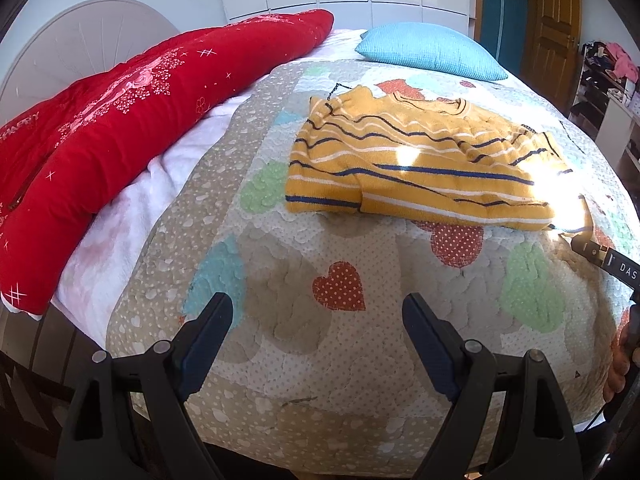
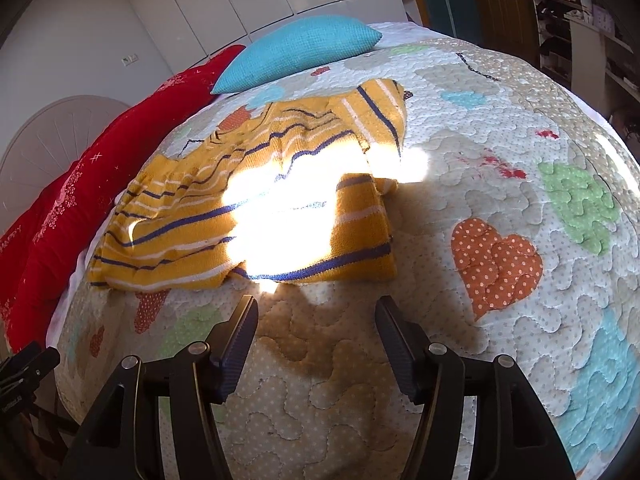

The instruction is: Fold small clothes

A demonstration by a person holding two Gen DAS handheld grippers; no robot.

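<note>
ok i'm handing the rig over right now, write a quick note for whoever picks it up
Left gripper: open, empty, above the heart-print quilt, short of the sweater.
Right gripper: open, empty, just short of the sweater's near hem.
Yellow striped sweater: lies on the quilt, in front of the turquoise pillow, beside the red pillow. One sleeve seems already folded over the body; sun glare hides part of it.
Left: finish the fold, then smooth it flat.
</note>
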